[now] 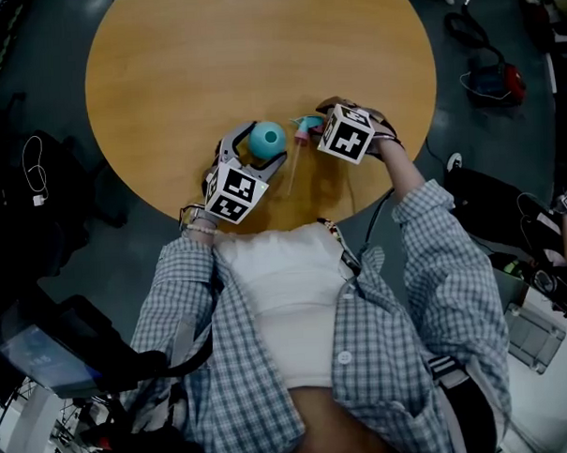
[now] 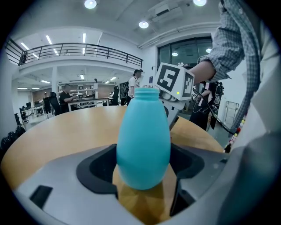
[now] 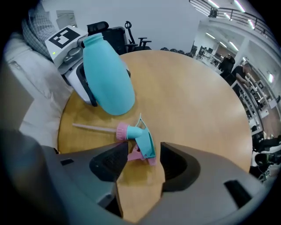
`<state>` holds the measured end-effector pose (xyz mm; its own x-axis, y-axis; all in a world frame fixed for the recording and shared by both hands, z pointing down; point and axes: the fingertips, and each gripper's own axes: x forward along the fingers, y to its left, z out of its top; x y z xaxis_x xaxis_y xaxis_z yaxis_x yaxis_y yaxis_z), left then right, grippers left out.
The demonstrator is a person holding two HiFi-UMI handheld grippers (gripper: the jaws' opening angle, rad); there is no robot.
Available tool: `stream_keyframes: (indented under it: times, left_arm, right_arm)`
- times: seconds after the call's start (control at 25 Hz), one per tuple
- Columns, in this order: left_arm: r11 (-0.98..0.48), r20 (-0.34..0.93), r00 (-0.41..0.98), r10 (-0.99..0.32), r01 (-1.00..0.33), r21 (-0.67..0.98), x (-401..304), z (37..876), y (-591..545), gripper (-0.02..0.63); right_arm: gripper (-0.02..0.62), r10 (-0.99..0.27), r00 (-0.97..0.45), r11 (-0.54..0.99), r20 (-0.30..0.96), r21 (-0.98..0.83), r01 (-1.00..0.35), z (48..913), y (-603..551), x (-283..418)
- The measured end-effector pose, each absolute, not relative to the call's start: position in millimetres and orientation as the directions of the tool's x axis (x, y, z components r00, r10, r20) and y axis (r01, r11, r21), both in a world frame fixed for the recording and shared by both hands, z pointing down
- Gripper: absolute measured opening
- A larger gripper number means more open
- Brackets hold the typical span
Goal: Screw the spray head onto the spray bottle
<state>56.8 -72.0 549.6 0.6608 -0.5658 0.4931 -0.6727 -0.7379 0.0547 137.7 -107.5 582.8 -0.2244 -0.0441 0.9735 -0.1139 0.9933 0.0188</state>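
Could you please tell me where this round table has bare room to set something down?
The far half of the table is bare, from the spray bottle to the far rim. The near edge is crowded: the left gripper holds the bottle, and the spray head lies between the open fingers of the right gripper.

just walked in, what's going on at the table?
A person works at the round wooden table with a tool in each hand. The left hand-held gripper clamps the teal spray bottle upright on the tabletop, its neck uncapped. The right hand-held gripper points down with its jaws apart over the pink-and-teal spray head, which lies on its side beside the bottle, not gripped. Nothing is screwed on yet.
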Motion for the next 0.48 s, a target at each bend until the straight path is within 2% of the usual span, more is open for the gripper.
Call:
stream_keyframes:
  times: [0.32,0.48]
  left_arm:
    - [-0.736,0.495,0.659,-0.566,-0.674,0.057,56,551,-74,0.373]
    - [-0.735,0.491,0.661,-0.568,-0.676,0.059,55,552,-74,0.373]
  right_arm:
    - [0.207,0.051,-0.2,0.988,0.978,-0.078,-0.13,596,-108,139]
    - [0.2,0.028,-0.238,0.991,0.971,-0.058,-0.118,592,-109,130]
